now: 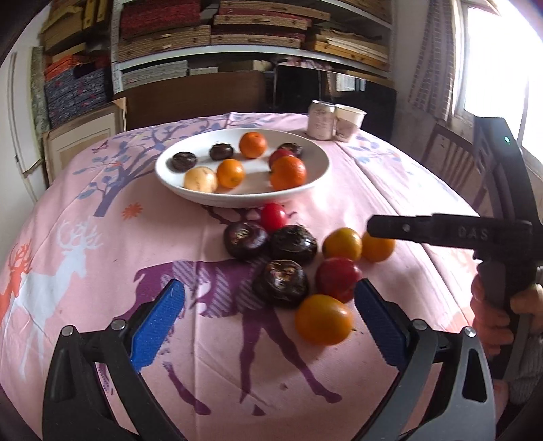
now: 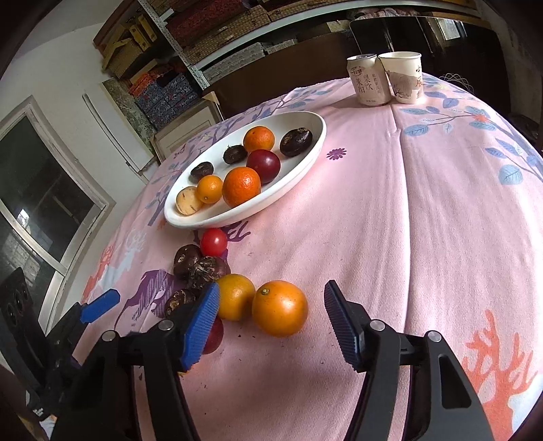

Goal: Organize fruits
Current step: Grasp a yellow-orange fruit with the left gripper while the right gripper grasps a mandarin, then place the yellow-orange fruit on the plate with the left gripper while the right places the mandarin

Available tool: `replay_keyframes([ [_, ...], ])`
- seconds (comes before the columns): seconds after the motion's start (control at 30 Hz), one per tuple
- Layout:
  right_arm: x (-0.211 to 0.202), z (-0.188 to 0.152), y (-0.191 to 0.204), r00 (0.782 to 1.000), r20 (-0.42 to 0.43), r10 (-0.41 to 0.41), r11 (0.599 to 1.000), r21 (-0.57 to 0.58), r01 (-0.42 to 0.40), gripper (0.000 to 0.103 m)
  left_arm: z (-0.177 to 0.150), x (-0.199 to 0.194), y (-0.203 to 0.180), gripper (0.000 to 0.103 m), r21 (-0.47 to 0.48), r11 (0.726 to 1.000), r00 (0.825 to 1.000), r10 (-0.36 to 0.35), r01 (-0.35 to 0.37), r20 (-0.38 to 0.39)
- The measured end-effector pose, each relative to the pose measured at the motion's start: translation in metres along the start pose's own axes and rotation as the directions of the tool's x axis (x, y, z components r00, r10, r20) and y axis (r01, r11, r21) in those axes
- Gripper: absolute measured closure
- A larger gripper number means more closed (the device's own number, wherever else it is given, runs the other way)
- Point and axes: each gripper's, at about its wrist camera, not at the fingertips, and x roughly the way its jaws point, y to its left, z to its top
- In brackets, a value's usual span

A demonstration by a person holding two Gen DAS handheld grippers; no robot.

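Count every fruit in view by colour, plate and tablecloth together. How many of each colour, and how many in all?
orange fruits: 6
dark brown fruits: 6
red fruits: 3
pale yellow fruit: 1
Total: 16

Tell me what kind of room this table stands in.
Probably a lived-in home room that doubles as storage. A pink cloth printed with deer covers the table, a white oval dish holds fruit, and metal shelves stacked with flat boxes line the wall.
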Motion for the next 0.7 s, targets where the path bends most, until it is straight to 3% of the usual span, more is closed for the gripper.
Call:
replay_keyframes([
  [0.23,-0.001,0.000,-0.002,1.000,-0.002,-0.016,1.000,0.011,0.016,0.039,-0.002,0.010,-0.016,0.008,0.058,0.997,0.997,-0.050,0.053,-0.056],
  [0.3,-0.001,0.000,-0.002,1.000,-0.003,-0.018,1.000,0.006,0.018,0.039,-0.003,0.015,-0.020,0.039,0.068,0.996,0.994,-0.059,0.065,-0.087],
  [0.33,-0.001,0.000,-0.001,1.000,-0.003,-0.019,1.000,0.004,0.019,0.039,-0.004,0.019,-0.021,0.045,0.069,0.995,0.992,-0.060,0.068,-0.108],
  [0.47,-0.001,0.000,-0.002,1.000,-0.006,-0.018,1.000,0.004,0.018,0.039,-0.006,0.023,-0.022,0.056,0.060,0.991,0.985,-0.107,0.116,-0.139],
  [0.7,0.001,-0.002,-0.003,1.000,-0.031,0.006,1.000,0.011,-0.006,0.040,-0.007,0.022,-0.024,0.062,0.057,0.988,0.979,-0.131,0.141,-0.156],
])
